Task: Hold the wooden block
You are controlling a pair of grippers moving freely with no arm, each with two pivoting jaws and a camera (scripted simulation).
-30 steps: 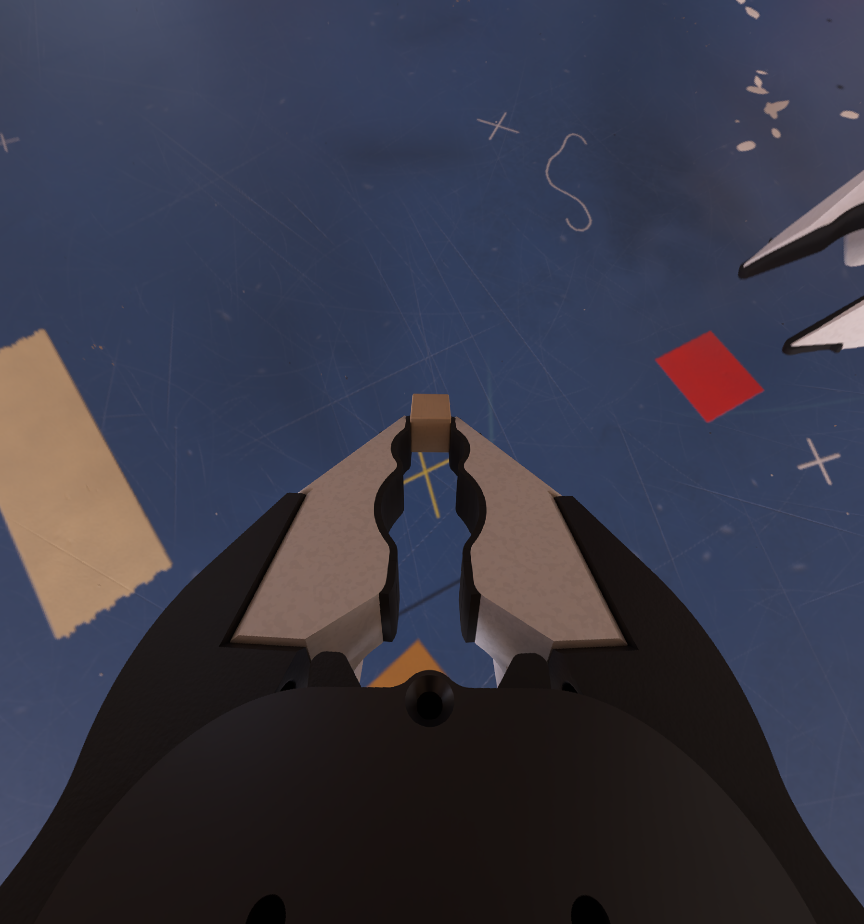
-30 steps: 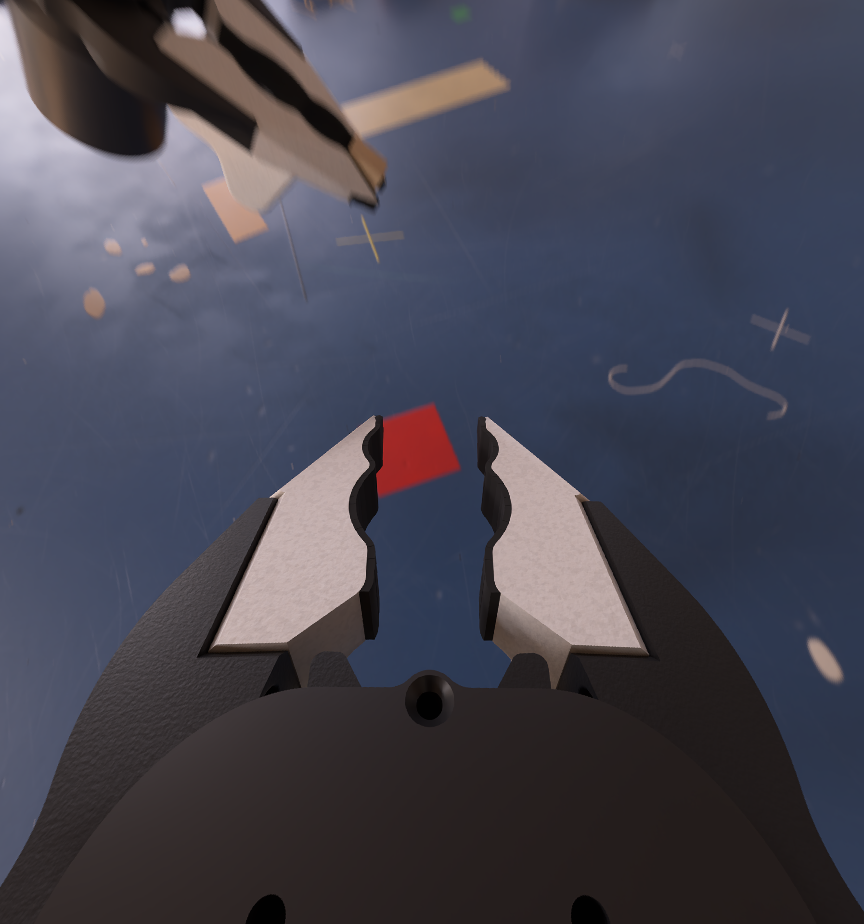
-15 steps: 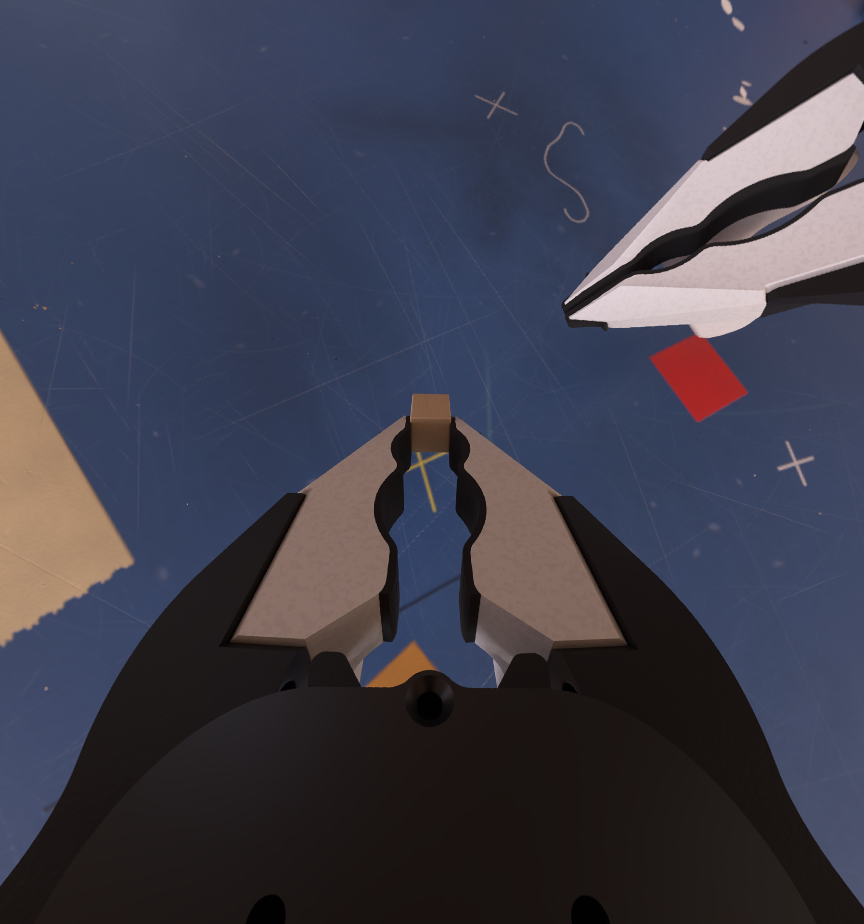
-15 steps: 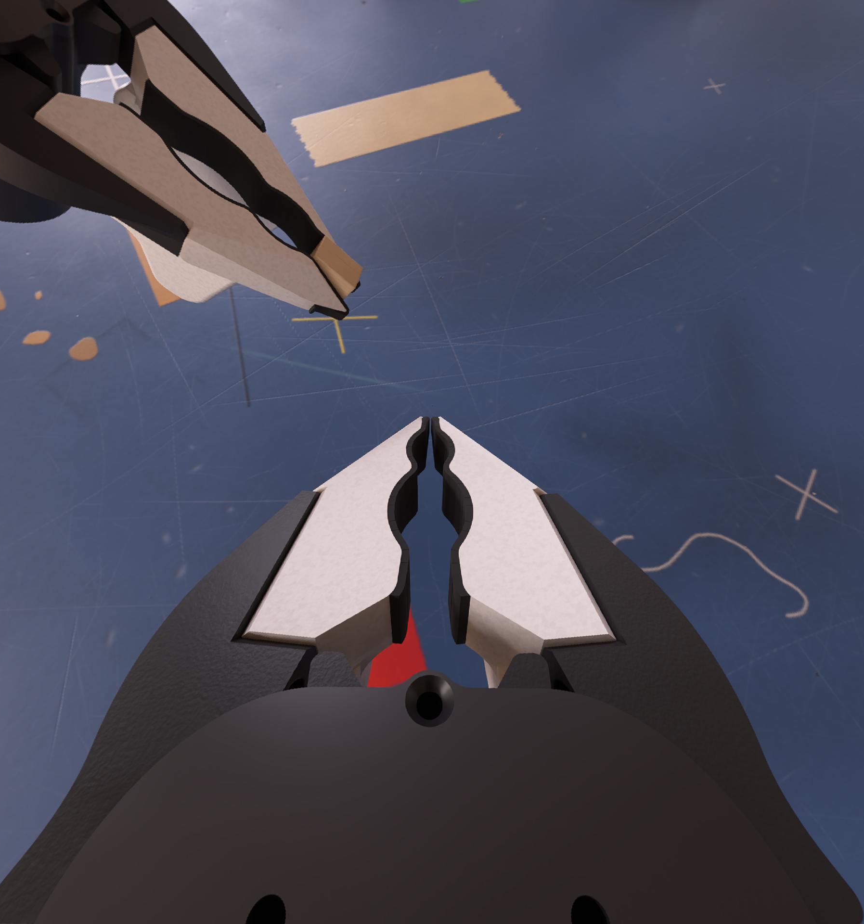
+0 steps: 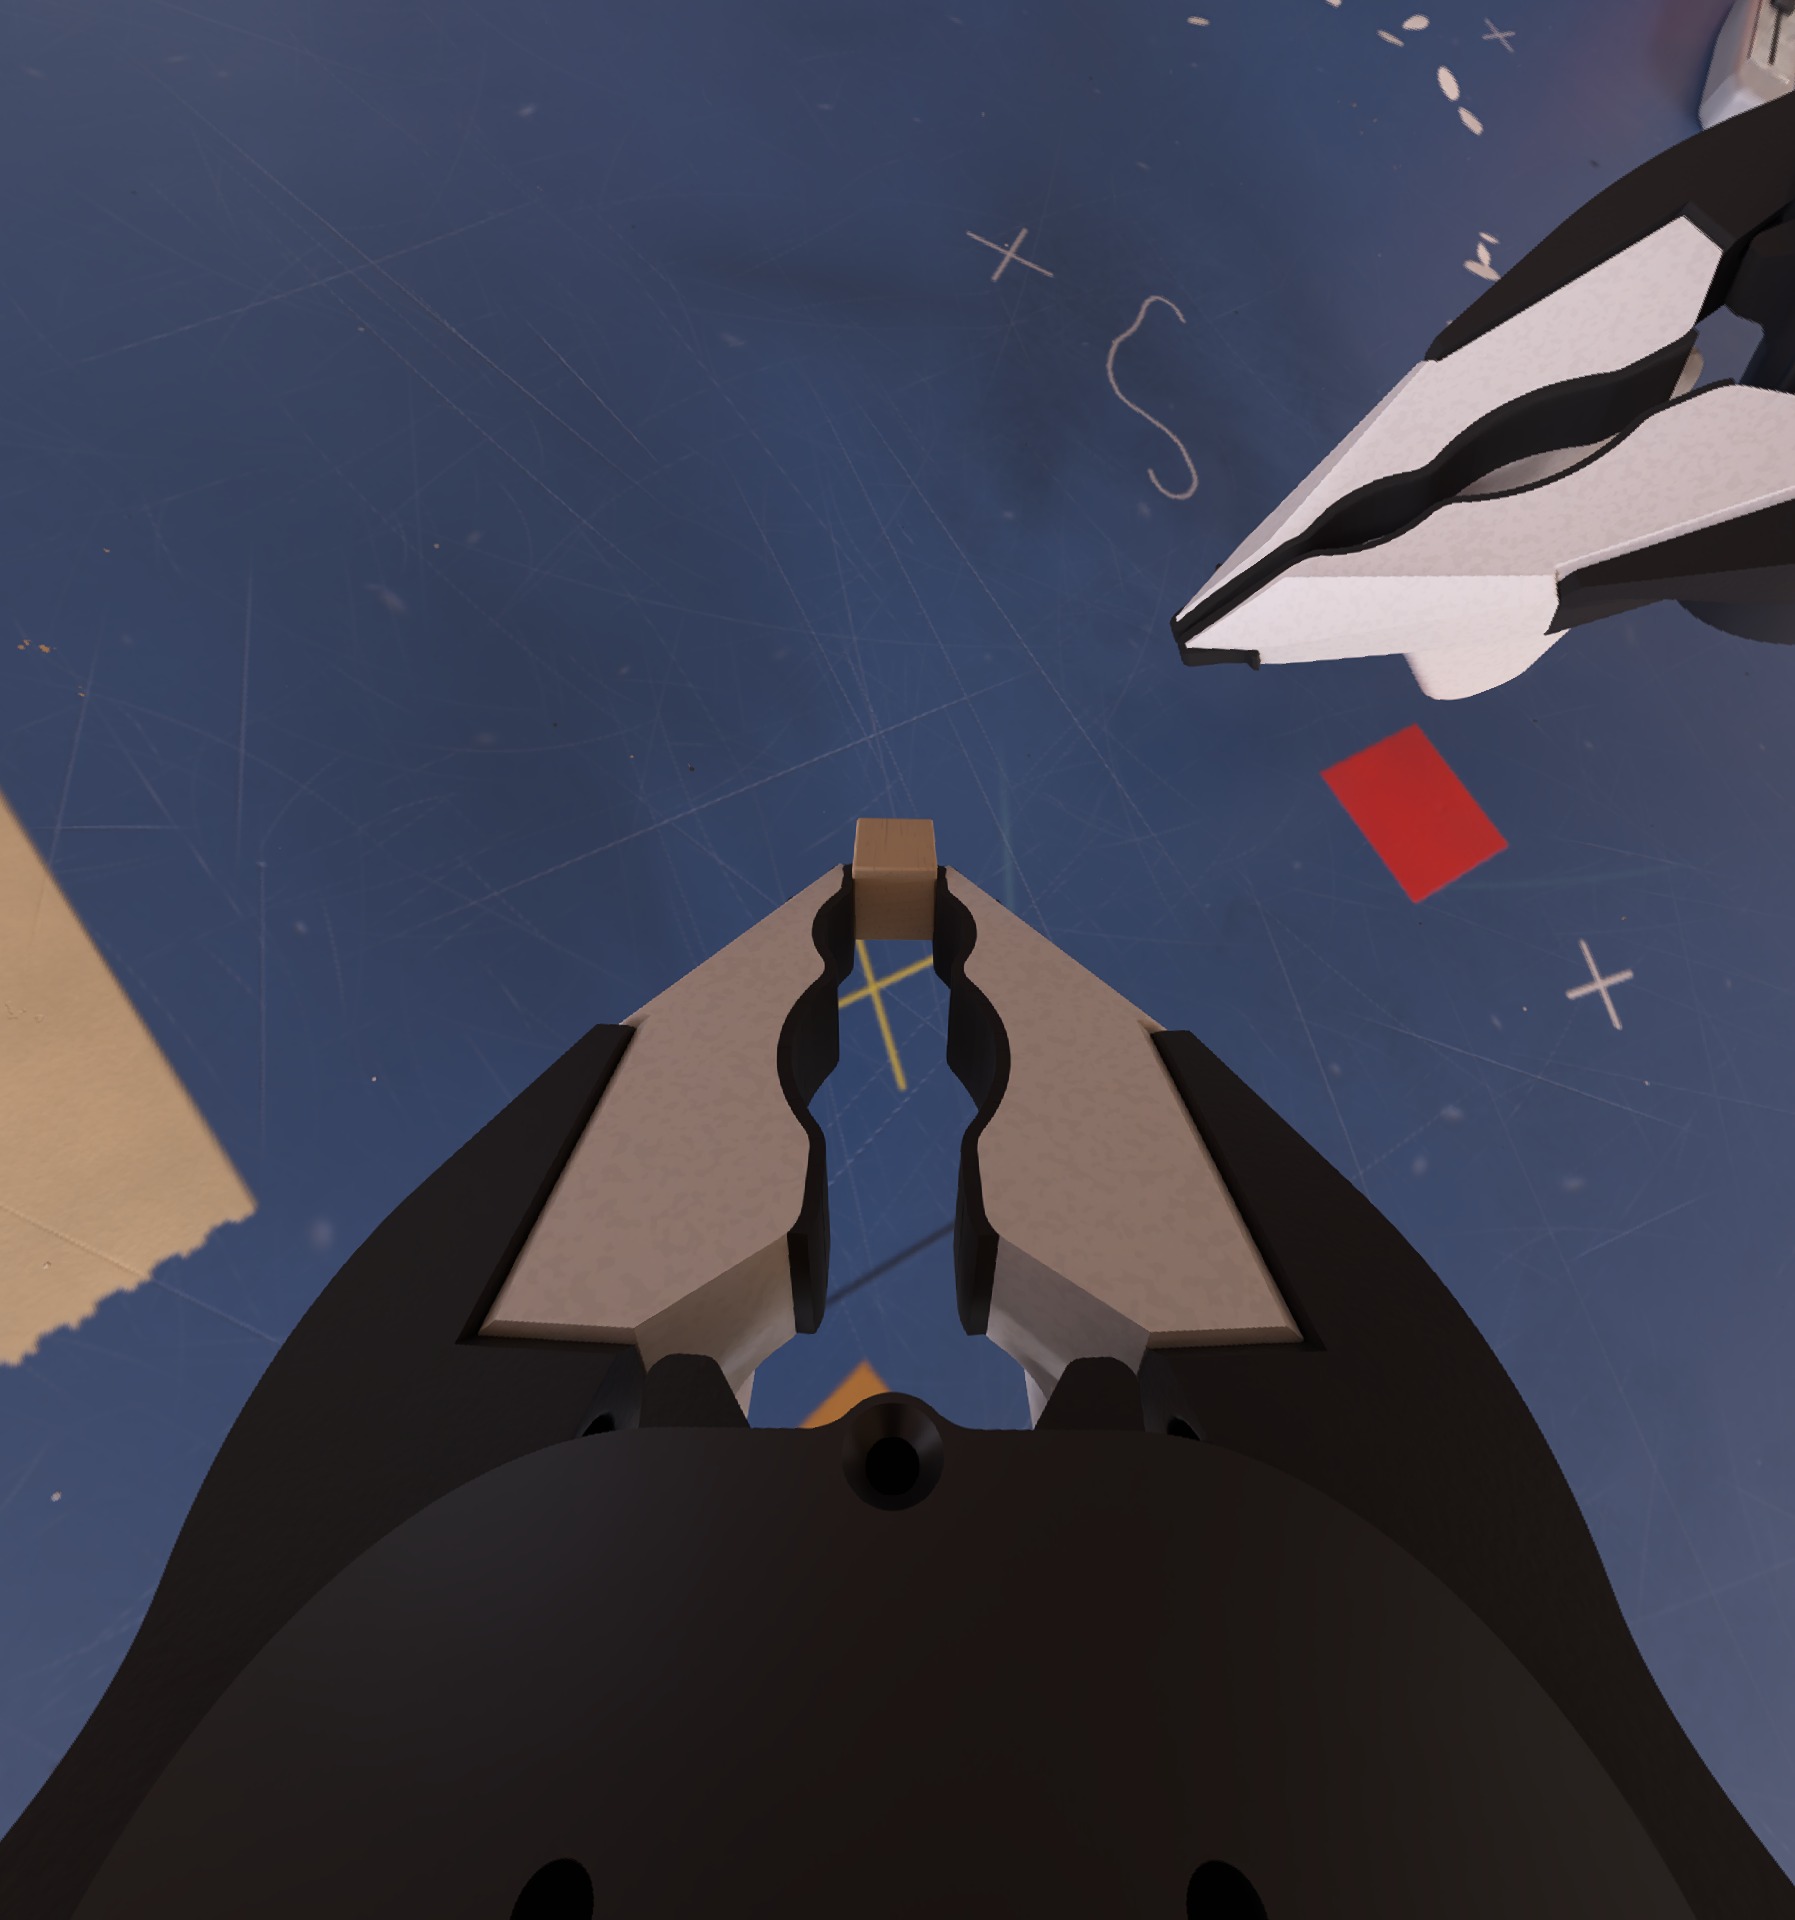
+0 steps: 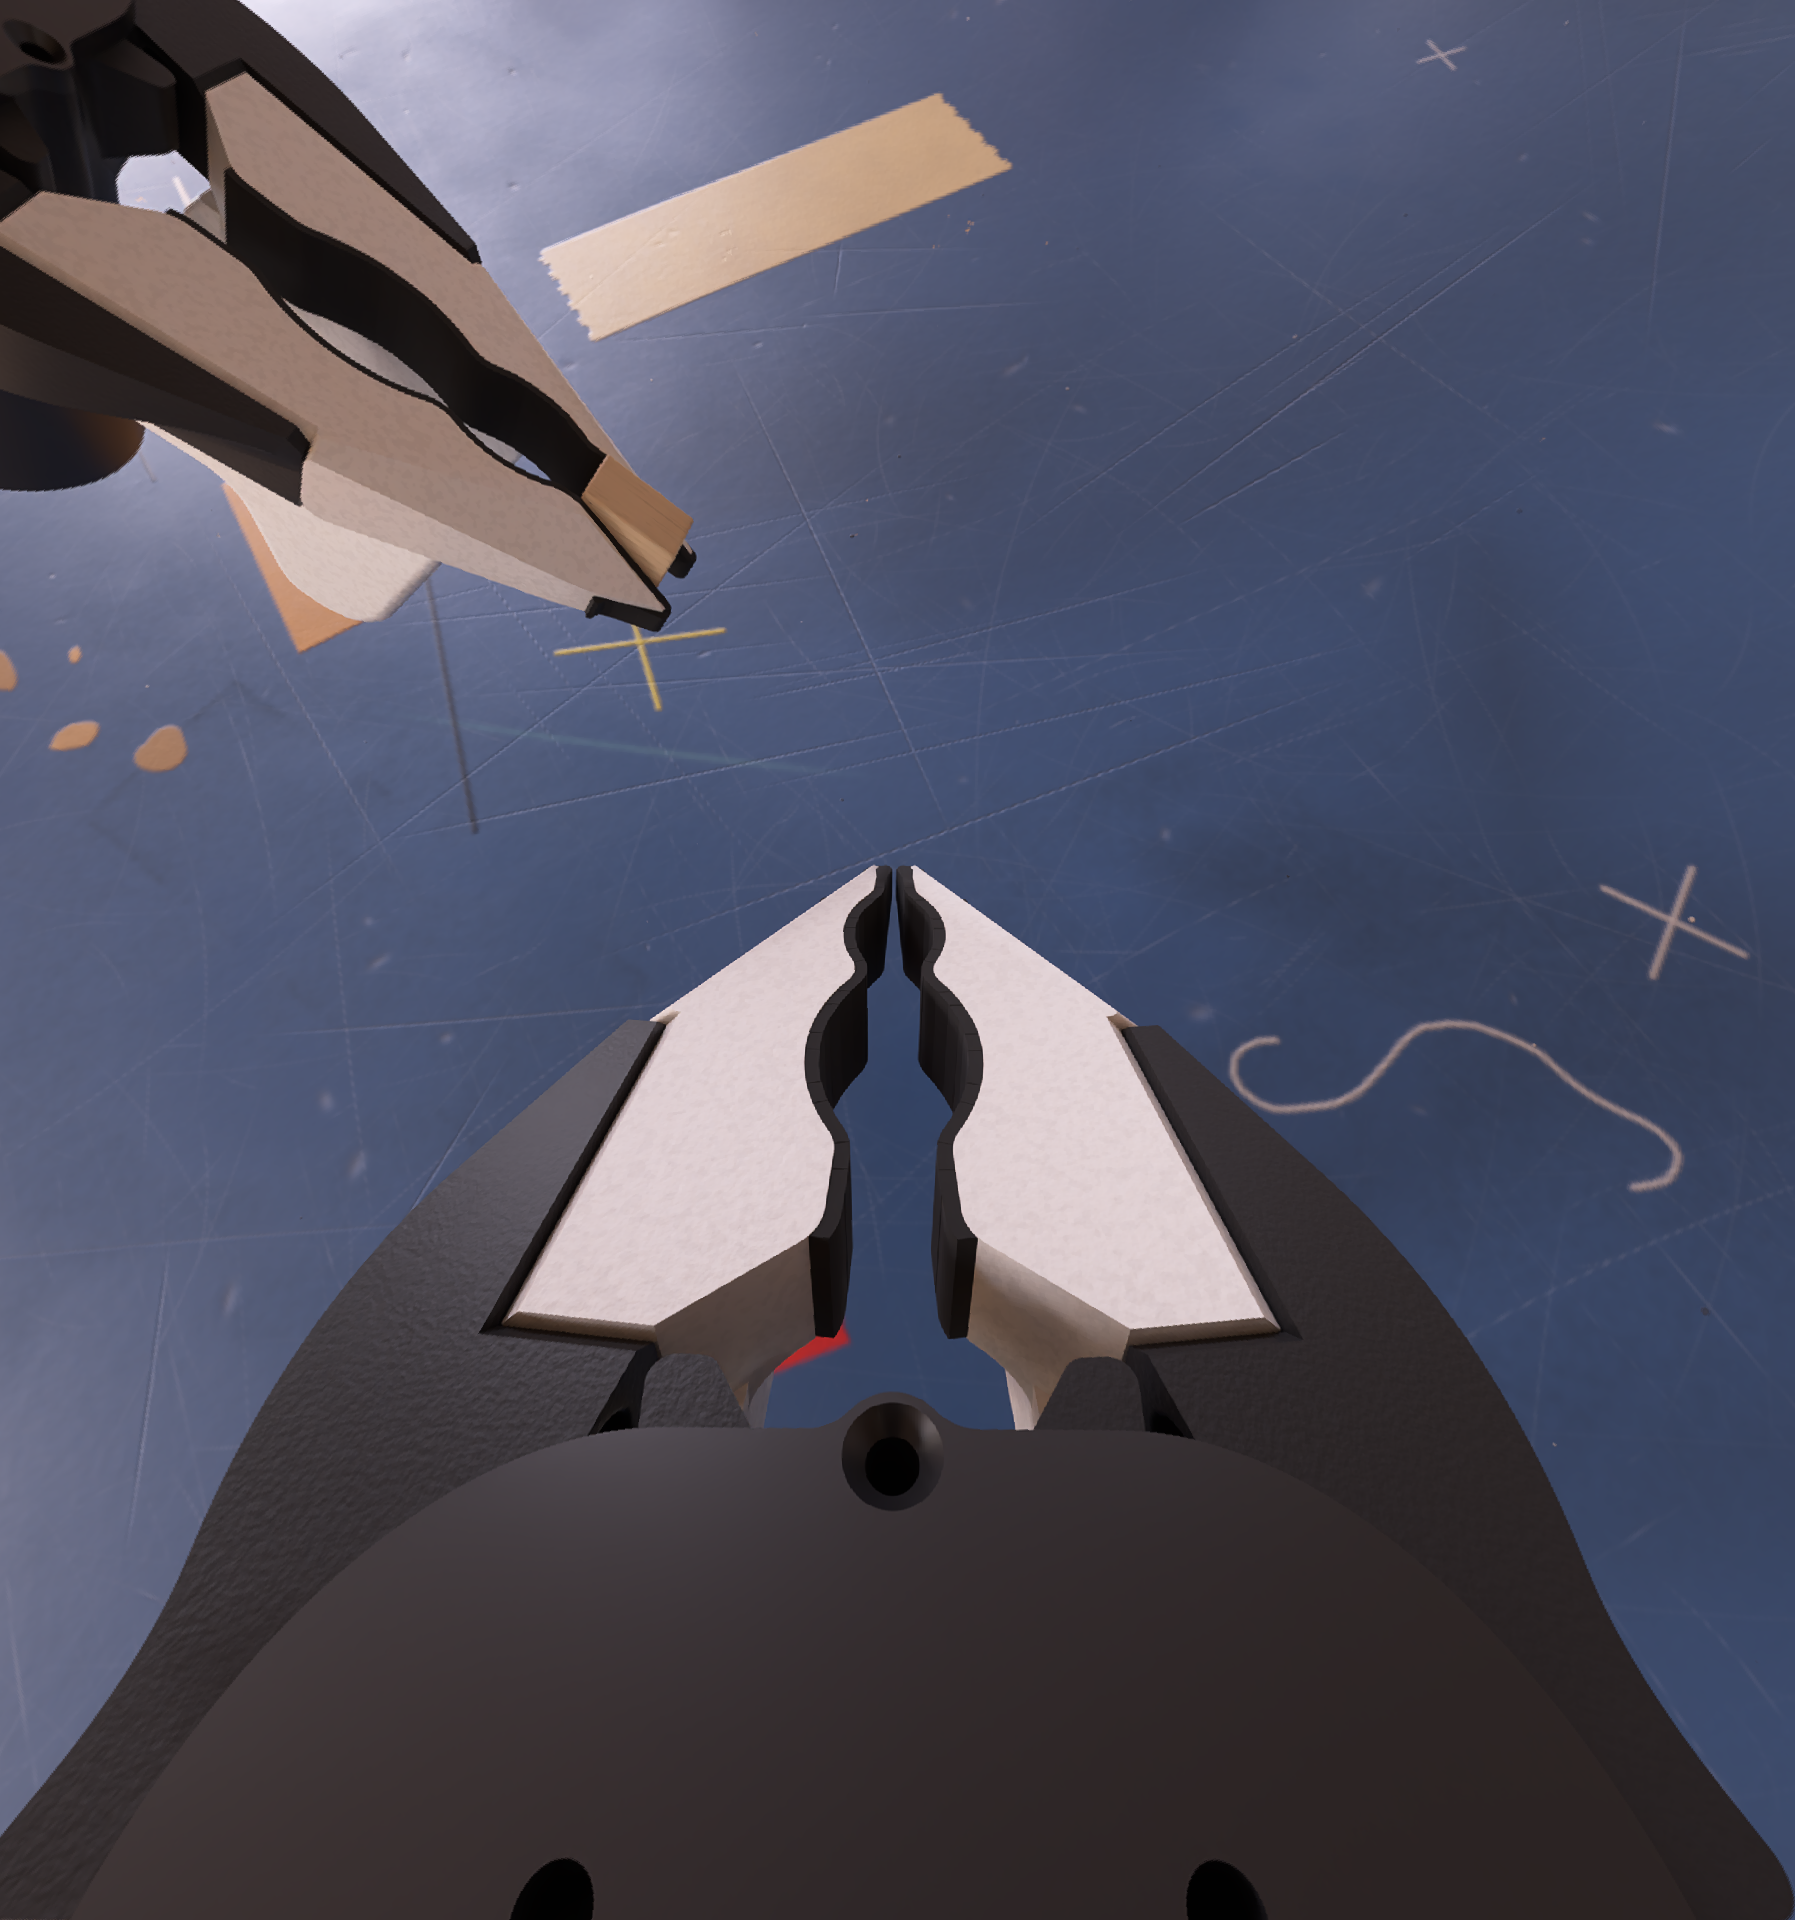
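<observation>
Your left gripper pinches the wooden block at its fingertips, lifted above the yellow cross mid-bench, your right gripper pressed together empty nearby: grasp done, only holding steady left, I judge.

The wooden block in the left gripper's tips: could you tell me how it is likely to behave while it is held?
The wooden block looks rigid, so it should not deform. It is small, so probably light. The left gripper pinches it only at the very fingertips, and part of it pokes out beyond them, so a knock might twist it loose.
</observation>
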